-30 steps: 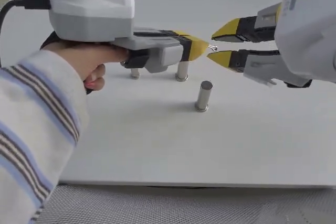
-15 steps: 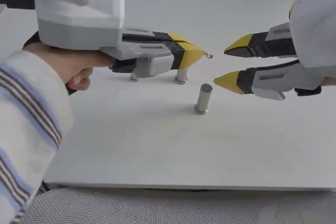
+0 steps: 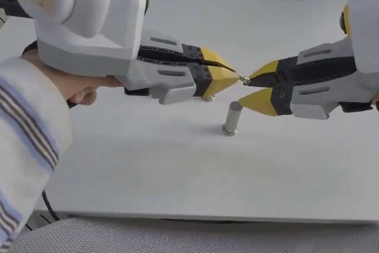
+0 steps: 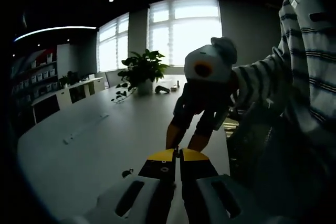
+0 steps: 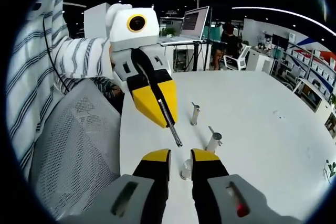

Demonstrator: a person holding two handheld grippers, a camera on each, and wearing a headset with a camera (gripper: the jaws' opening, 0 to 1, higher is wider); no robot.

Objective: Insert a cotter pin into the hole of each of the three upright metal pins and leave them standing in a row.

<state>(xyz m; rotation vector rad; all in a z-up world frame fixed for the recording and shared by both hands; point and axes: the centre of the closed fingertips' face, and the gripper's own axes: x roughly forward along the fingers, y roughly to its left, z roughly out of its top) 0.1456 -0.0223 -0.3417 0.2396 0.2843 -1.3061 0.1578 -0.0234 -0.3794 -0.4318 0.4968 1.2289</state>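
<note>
The left gripper [image 3: 233, 76] comes in from the left above the bench [image 3: 148, 164], its jaws pinched shut on a cotter pin [image 3: 241, 79] whose end sticks out past the yellow tips. The right gripper [image 3: 245, 91] meets it from the right with its jaws part open and nothing held. Its upper jaw tip just touches the cotter pin's end, and the lower one hangs below, so this looks like a handover or a re-grip in mid-air.

Below them, the near metal pin [image 3: 232, 117] stands upright on the bench with no cotter pin through it.

In the right gripper view, the second metal pin [image 5: 213, 142] and the third metal pin [image 5: 195, 115] stand further off. Each has a thin sliver poking out near its top. I would take those for cotter pins already fitted, though they are too small to be sure.

By that reckoning two are done and one is left. The held cotter pin has yet to go through the near metal pin's hole.
</note>
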